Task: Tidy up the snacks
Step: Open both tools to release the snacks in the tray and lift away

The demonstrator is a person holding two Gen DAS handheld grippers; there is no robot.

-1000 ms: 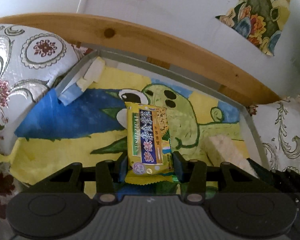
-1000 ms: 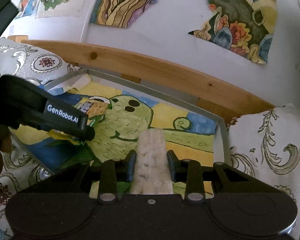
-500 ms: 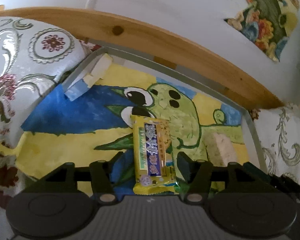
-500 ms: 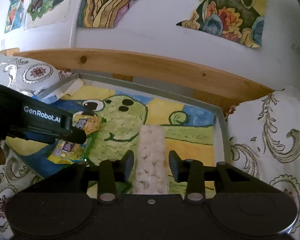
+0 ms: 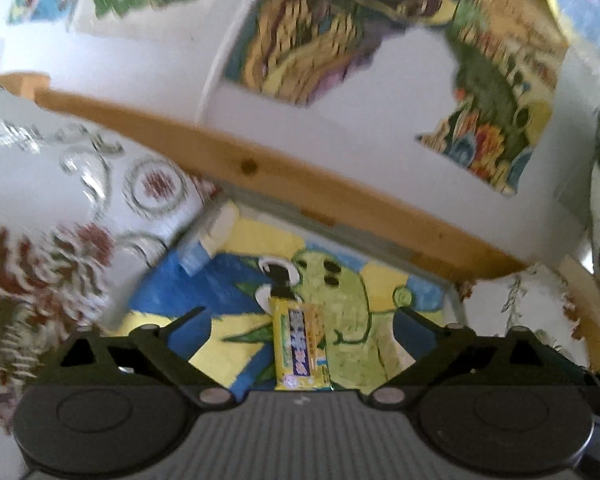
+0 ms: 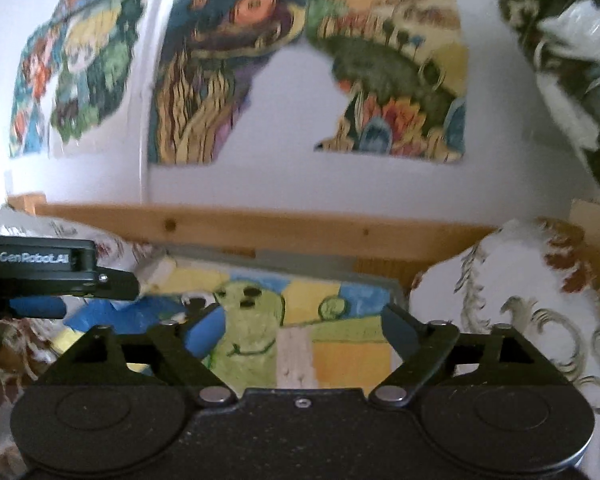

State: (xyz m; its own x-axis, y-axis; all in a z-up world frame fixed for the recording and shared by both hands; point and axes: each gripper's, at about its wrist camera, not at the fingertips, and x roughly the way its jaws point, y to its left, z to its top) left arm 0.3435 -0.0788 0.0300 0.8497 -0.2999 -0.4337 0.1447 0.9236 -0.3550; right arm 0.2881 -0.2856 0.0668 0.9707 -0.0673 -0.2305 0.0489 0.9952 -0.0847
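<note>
Left tool (image 5: 300, 320) spread wide, yellow snack bar (image 5: 300, 350) laid on the painted tray (image 5: 380, 240) — between its fingers, untouched, right tool (image 6: 296, 316) also spread, pale bar (image 6: 294, 356) laid below it.

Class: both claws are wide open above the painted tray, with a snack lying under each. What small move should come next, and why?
Probably draw both claws back from the tray. The left claw stands open around the yellow snack bar, and the right claw stands open around the pale rice cracker. Both snacks lie flat on the painted sheet, seemingly placed.
</note>
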